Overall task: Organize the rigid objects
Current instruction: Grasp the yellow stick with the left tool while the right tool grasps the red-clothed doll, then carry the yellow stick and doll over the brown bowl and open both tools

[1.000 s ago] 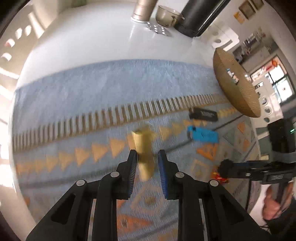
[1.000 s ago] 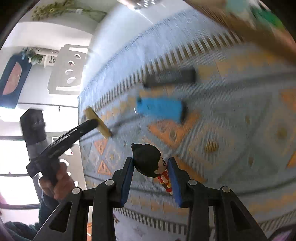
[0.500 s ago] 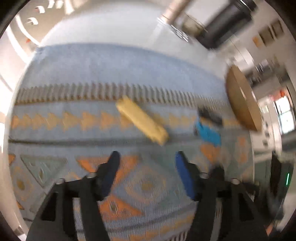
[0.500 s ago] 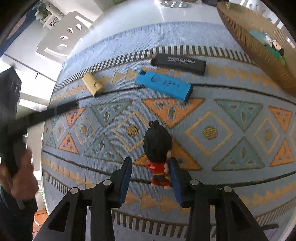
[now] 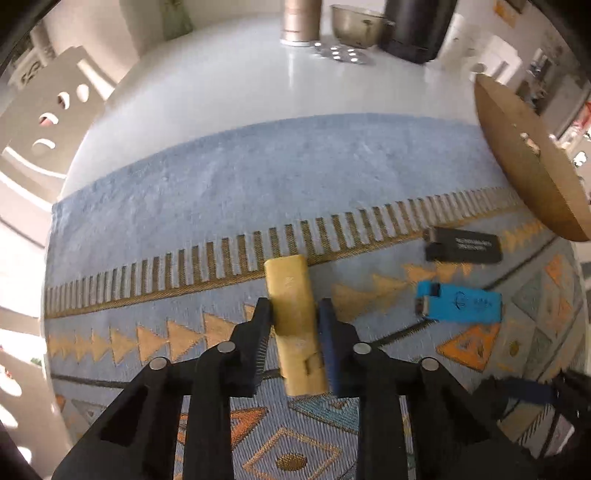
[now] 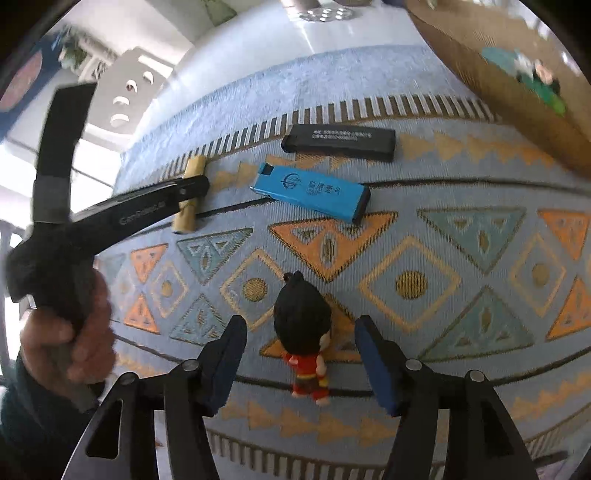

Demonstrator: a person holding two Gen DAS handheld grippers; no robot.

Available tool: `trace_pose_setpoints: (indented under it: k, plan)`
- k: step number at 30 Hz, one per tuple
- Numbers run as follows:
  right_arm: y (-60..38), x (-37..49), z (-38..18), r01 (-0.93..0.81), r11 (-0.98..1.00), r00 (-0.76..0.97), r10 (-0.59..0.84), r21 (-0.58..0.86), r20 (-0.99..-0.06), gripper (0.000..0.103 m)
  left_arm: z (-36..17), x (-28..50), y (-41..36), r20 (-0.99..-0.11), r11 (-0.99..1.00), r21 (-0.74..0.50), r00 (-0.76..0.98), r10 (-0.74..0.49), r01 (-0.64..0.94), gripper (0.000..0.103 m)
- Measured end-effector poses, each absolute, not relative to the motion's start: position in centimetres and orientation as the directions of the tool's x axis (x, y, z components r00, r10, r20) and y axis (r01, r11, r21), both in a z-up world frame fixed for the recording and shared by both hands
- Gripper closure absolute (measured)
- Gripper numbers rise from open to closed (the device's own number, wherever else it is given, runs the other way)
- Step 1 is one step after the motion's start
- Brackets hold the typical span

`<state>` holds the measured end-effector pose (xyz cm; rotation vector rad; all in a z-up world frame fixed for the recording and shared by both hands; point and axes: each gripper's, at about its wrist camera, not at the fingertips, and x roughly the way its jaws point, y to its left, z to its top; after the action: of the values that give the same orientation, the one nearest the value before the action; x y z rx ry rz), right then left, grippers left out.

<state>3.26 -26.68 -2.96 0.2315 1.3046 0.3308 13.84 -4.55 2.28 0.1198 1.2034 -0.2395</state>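
My left gripper (image 5: 295, 308) is shut on a yellow block (image 5: 290, 288), which lies lengthwise between the pads just above the patterned mat (image 5: 221, 184). The right wrist view shows that gripper (image 6: 192, 188) clamped across the yellow block (image 6: 184, 218). My right gripper (image 6: 301, 326) has its jaws opening. A small doll (image 6: 306, 369) with black hair and red clothes lies on the mat between them, clear of both pads. Farther back on the mat lie a blue stick (image 6: 310, 194) and a black stick (image 6: 340, 142).
A woven basket (image 5: 524, 162) stands at the mat's right edge with small toys (image 6: 535, 74) inside. At the back of the white table stand a metal cylinder (image 5: 299, 22), a bowl (image 5: 356, 20) and a dark container (image 5: 417, 29). A person's hand (image 6: 70, 343) holds the left gripper.
The left gripper let the yellow block go onto the mat, stood wide, then shut on it again. The right gripper set the doll down and spread its jaws off it.
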Motion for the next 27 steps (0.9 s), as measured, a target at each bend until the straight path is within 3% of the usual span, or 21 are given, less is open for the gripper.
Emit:
trace_pose_setpoints:
  k: [1,3,7,14,27]
  plan:
    - [-26.1,3.3,-3.0,-0.121,0.950,0.239,0.309,0.288,-0.921,0.061,2.3,13.6,-4.3,-0.928,0.964,-0.082,0.334,-0.166,0.252,0.082]
    - [-24.3,3.2,-2.9,-0.116,0.972,0.269,0.229,0.205,-0.936,0.071,2.6,12.9,-3.1,-0.918,0.954,-0.166,0.314,-0.243,0.251,0.082]
    - [-23.3,2.8,-2.8,-0.126,0.958,0.273,0.282,0.257,-0.920,0.071,3.8,11.2,-2.1,-0.902,0.934,-0.235,0.298,-0.314,0.270,0.082]
    - [-24.9,1.9,1.2,-0.116,0.946,0.338,0.325,0.304,-0.883,0.071,7.6,8.5,-3.7,-0.879,0.924,-0.213,0.351,-0.323,0.318,0.082]
    - [-42.5,2.9,17.2,0.128,0.947,0.688,0.129,0.295,-0.714,0.071,19.7,11.0,-13.5,-0.705,0.845,-0.217,0.520,-0.482,0.489,0.082]
